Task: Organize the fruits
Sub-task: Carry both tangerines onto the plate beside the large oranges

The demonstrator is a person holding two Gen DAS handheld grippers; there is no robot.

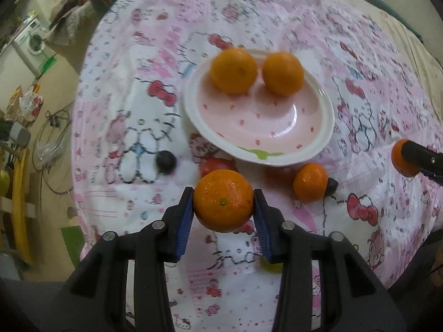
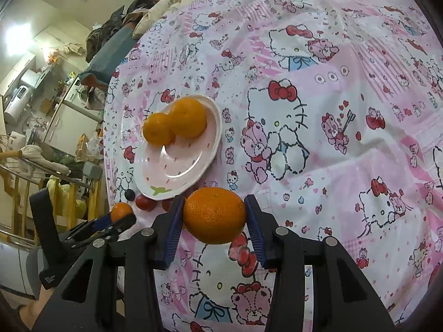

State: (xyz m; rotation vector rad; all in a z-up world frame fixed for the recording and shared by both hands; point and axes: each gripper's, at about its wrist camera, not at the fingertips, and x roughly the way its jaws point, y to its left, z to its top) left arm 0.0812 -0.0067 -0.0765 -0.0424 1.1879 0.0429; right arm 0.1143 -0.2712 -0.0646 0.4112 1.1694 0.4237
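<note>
My left gripper (image 1: 223,203) is shut on an orange (image 1: 223,200), held above the cloth just in front of the pink-and-white plate (image 1: 277,127). Two oranges (image 1: 234,70) (image 1: 283,72) lie at the plate's far side. A smaller orange (image 1: 310,182) lies on the cloth right of my left gripper. My right gripper (image 2: 214,215) is shut on another orange (image 2: 214,215); it shows at the right edge of the left wrist view (image 1: 405,161). The plate (image 2: 191,166) with its two oranges (image 2: 188,117) is ahead and left in the right wrist view.
A dark plum (image 1: 165,161) lies left of the plate, red fruits (image 1: 217,164) at its near rim, another dark fruit (image 1: 331,186) beside the smaller orange. The Hello Kitty cloth (image 2: 332,138) covers the bed. Its left edge drops to a cluttered floor (image 1: 41,138).
</note>
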